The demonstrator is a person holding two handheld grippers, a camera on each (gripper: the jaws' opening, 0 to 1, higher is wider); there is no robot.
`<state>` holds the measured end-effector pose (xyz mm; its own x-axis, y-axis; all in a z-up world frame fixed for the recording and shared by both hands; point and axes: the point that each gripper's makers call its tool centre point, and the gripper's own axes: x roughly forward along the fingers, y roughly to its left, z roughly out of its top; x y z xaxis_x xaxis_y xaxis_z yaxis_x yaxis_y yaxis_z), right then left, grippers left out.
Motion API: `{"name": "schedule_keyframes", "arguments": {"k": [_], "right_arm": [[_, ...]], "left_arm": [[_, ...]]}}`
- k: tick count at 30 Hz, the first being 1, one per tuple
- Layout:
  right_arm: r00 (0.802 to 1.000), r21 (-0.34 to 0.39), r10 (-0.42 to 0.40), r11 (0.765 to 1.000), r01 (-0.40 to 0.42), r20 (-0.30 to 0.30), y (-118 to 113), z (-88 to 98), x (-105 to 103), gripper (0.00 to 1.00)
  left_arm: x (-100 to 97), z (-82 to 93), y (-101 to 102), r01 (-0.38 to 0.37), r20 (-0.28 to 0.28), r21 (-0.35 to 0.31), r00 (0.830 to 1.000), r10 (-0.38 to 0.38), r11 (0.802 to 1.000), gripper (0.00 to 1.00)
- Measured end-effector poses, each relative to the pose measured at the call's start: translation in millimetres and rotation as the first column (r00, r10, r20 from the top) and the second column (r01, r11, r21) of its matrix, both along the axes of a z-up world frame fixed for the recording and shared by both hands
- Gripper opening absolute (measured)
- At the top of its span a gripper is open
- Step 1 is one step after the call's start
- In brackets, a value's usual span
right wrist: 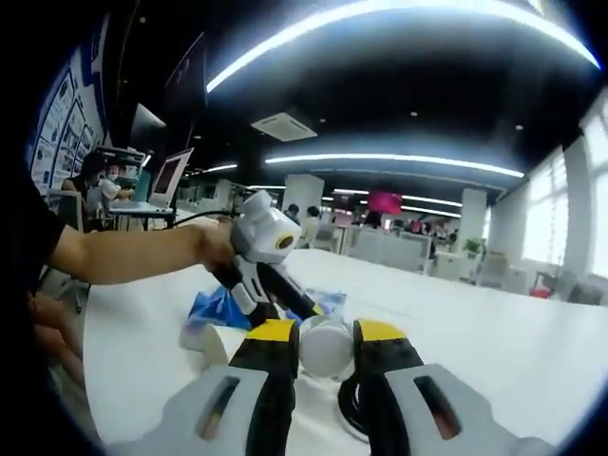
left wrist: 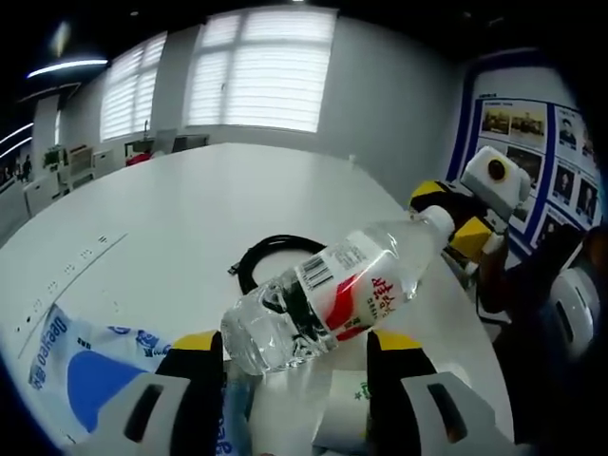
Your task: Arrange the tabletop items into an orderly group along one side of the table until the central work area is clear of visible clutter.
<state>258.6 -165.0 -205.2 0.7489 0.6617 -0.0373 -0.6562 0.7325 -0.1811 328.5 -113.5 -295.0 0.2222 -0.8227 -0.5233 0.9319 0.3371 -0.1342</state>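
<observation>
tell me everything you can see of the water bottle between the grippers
The water bottle is clear plastic with a white cap and a white-and-red label bearing a barcode. It looks empty or nearly so. It is held off the white table, tilted with its cap up and away. Its base sits between the left hand-held gripper jaws, and the right hand-held gripper meets its cap end.

blue-white packet [left wrist: 71, 356] reading "Deeyeo", bottle label [left wrist: 356, 285] unreadable
</observation>
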Motion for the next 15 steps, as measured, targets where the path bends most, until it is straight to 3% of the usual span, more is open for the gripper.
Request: {"name": "schedule_keyframes", "arguments": {"k": [15], "right_arm": [[1.0,0.0,-0.002,1.0,0.002,0.009,12,15.7,13,0.21]], "left_arm": [[-1.2,-4.3,1,-0.013,-0.009,0.015,1.0,0.013,1.0,0.6]]}}
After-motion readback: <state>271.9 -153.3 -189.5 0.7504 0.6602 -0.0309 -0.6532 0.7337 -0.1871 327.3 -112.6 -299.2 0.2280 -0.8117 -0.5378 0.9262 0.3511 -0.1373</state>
